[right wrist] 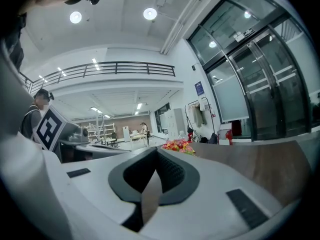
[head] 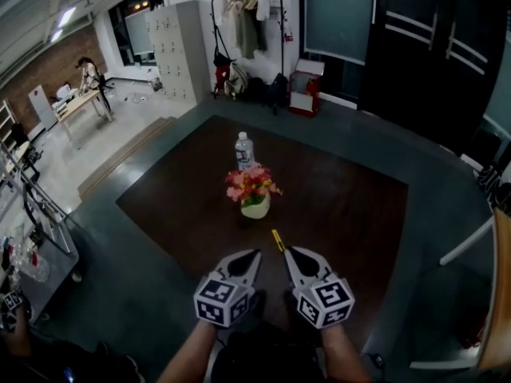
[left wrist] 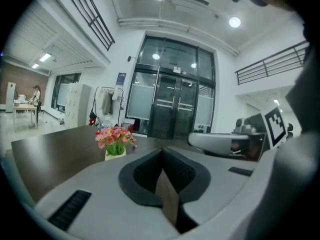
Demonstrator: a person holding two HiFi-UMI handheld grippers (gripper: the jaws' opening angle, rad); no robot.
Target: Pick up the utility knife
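Observation:
A slim yellow utility knife (head: 278,240) lies on the dark brown table (head: 351,206), just in front of a small pot of pink flowers (head: 253,188). My left gripper (head: 255,254) hovers just left of the knife's near end and my right gripper (head: 289,251) just right of it, tips side by side with the knife's near end between them. Both point forward, nearly level. The left gripper view shows its jaws (left wrist: 162,152) pressed together with nothing held; the right gripper's jaws (right wrist: 156,151) are likewise together and empty. The knife is hidden in both gripper views.
A clear water bottle (head: 244,151) stands behind the flowers (left wrist: 115,138). A pale chair (head: 491,294) stands at the table's right side. On the floor beyond the table are a red and white box (head: 306,86), a coat rack (head: 247,30) and grey lockers (head: 180,50).

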